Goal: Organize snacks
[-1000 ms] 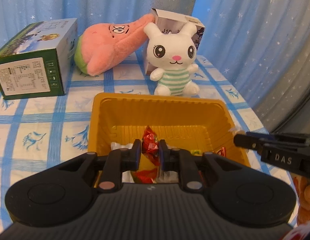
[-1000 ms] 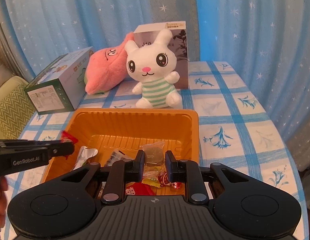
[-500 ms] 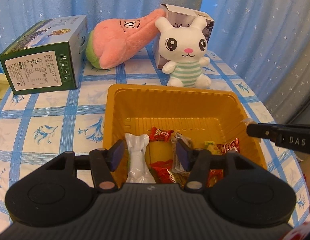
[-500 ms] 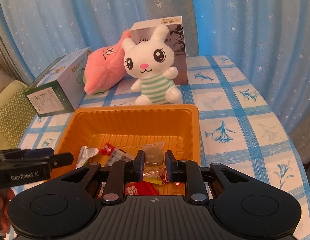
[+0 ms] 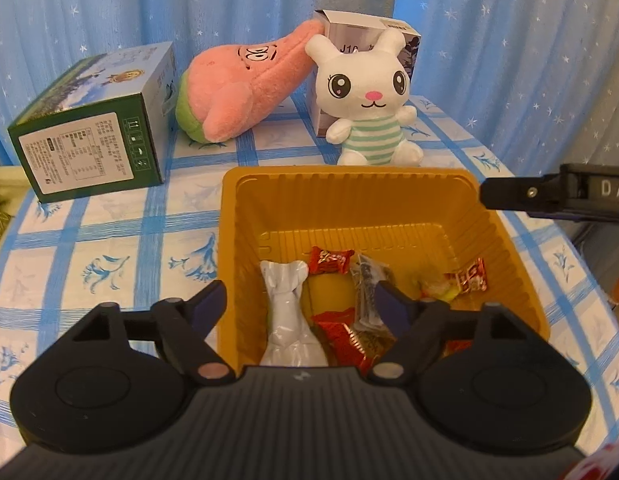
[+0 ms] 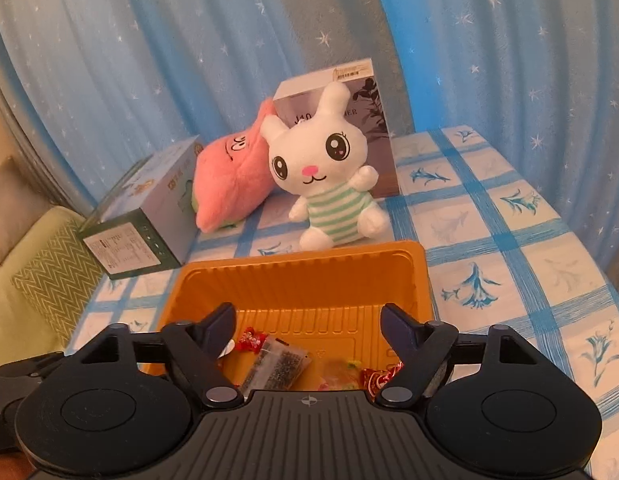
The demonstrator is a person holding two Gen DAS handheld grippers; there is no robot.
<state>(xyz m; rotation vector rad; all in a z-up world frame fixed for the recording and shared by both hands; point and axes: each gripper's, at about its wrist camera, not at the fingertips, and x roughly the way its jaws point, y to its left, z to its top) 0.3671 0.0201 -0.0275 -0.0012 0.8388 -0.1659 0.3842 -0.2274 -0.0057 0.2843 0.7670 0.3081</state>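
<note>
Left gripper [image 5: 299,304] and right gripper [image 6: 307,322], jaws opening and empty, above wrapped snacks [image 5: 331,260] in the orange tray [image 5: 349,184].

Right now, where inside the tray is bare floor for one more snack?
The orange tray is bare along its far wall, toward the white rabbit plush. Its near half is crowded: white packet, red candy, clear packet.
</note>
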